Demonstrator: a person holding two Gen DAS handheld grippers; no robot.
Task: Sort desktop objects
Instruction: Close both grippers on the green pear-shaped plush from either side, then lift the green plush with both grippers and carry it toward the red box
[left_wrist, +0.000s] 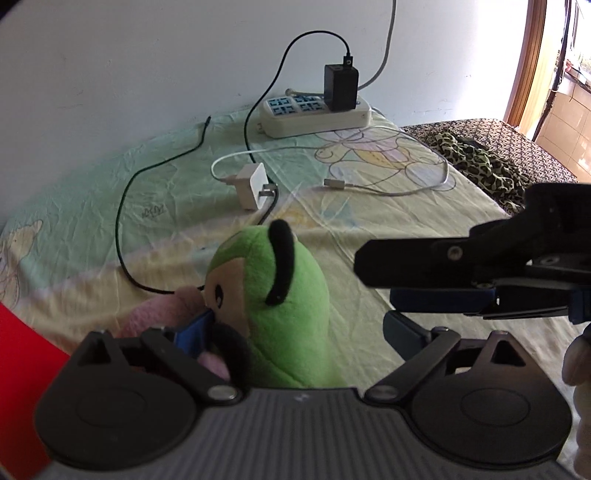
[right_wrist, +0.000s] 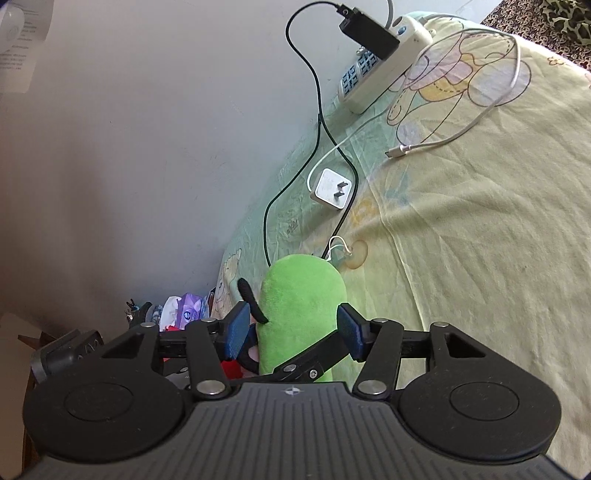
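Observation:
A green plush toy (left_wrist: 280, 295) with black ears stands upright on the cartoon-print sheet (left_wrist: 369, 229). My left gripper (left_wrist: 295, 332) is open wide around its lower body. The left pad (left_wrist: 192, 332) sits against the toy's face, and the right pad (left_wrist: 399, 332) is apart from it. A pink plush (left_wrist: 162, 310) lies just left of the green one. In the right wrist view the green plush (right_wrist: 303, 295) shows between the spread fingers of my right gripper (right_wrist: 291, 325), which is open. From the left wrist view the right gripper (left_wrist: 373, 273) hovers to the right of the toy, not touching it.
At the back, against the wall, a white power strip (left_wrist: 314, 114) holds a black charger (left_wrist: 340, 86). A white charger (left_wrist: 253, 184), its white cable (left_wrist: 406, 188) and a black cable (left_wrist: 122, 221) lie loose on the sheet. Leopard-print fabric (left_wrist: 480, 162) lies beyond the right edge. A tissue pack (right_wrist: 188, 310) lies far left.

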